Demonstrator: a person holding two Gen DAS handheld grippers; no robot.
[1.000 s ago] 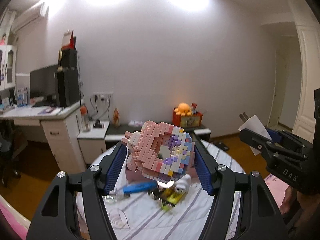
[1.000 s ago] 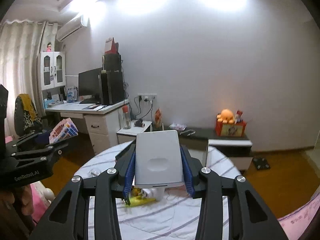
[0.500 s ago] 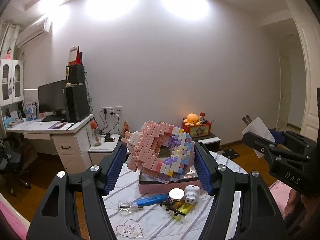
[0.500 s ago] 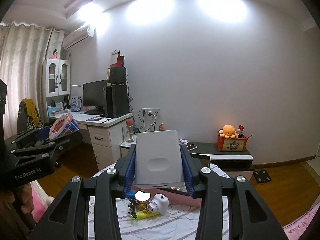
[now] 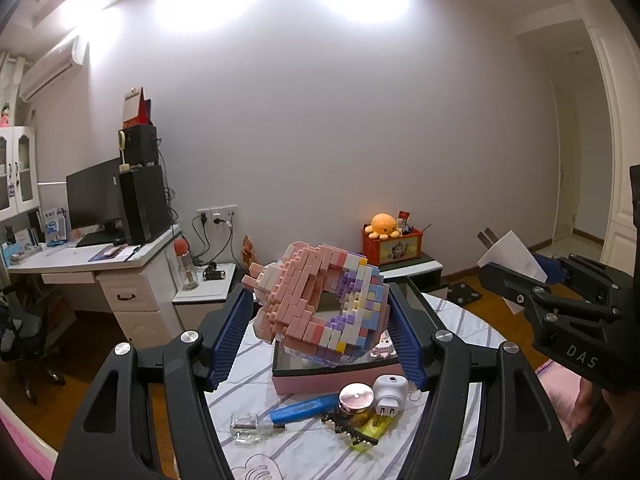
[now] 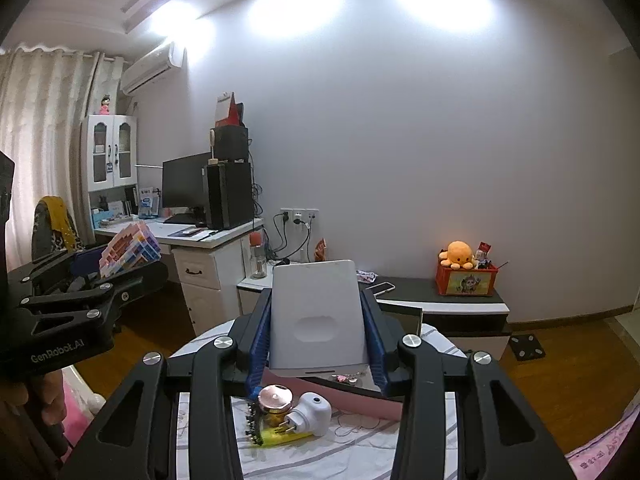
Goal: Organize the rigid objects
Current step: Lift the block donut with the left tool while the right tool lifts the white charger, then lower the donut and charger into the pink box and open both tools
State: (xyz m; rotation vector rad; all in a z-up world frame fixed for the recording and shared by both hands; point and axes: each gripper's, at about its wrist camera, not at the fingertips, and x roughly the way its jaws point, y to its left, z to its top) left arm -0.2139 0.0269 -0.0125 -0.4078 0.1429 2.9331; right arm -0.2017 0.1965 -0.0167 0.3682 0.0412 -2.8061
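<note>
Left wrist view first: the left gripper [image 5: 320,316] clamps a ring-shaped toy of small building bricks [image 5: 320,306] between its blue pads, at the centre of the frame and above the tabletop. The brick ring [image 5: 320,306] is tilted, mostly pink on its left half, with lilac, white, pale blue and yellow bricks on its right, and a hole through its middle. Below it, lower centre, a pink tray [image 5: 336,376] with a dark glossy inside sits on the round table's striped cloth [image 5: 456,320]. In front of the tray lie a blue tube [image 5: 302,409], a small clear bottle [image 5: 250,427], a gold-lidded jar [image 5: 356,400], a white plug adapter [image 5: 390,392] and a yellow lighter [image 5: 370,430], bunched close together. At the right edge the right gripper [image 5: 516,268] shows side-on.

Right wrist view: the right gripper [image 6: 316,344] grips a flat white rectangular device [image 6: 318,316] by its long edges, upright at frame centre, with an oval dimple on its face and a slot along its lower edge. Under it sit the jar [image 6: 274,398] and adapter [image 6: 310,414]. At the left edge the left gripper [image 6: 116,264] carries the bricks [image 6: 130,246].
</note>
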